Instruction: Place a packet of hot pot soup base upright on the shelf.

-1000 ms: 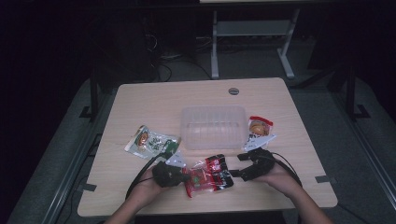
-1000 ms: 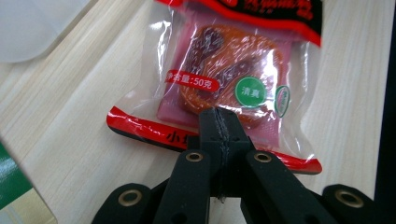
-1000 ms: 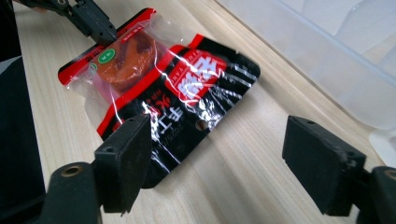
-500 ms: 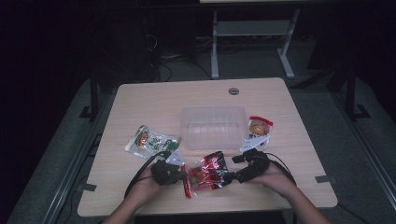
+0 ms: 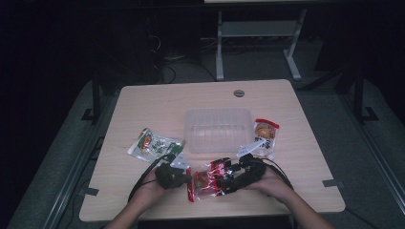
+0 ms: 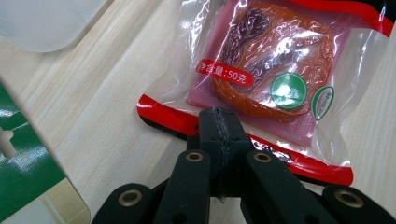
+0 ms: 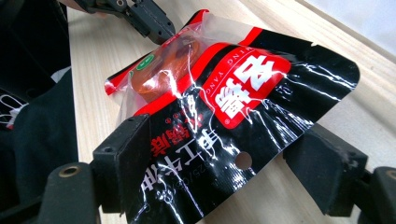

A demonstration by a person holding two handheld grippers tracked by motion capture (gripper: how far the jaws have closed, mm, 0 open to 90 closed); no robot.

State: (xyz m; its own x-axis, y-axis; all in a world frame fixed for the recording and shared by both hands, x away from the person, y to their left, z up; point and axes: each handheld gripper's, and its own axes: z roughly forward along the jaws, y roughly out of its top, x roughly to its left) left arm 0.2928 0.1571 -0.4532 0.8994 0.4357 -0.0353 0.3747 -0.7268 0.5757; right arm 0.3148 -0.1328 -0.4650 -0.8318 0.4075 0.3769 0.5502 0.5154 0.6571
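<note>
From above, a red-and-black snack pouch (image 5: 210, 177) lies near the table's (image 5: 157, 102) front edge between both grippers. The left gripper (image 6: 219, 122) pinches its red seam shut — an orange ring shows through the clear window. The right gripper (image 7: 224, 172) straddles the black end, jaws wide, right jaw clear; the left one's contact is hidden.

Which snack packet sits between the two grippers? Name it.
The red-and-black packet at the table's near edge; the green packet and the clear orange-snack packet lie untouched farther back.
</note>
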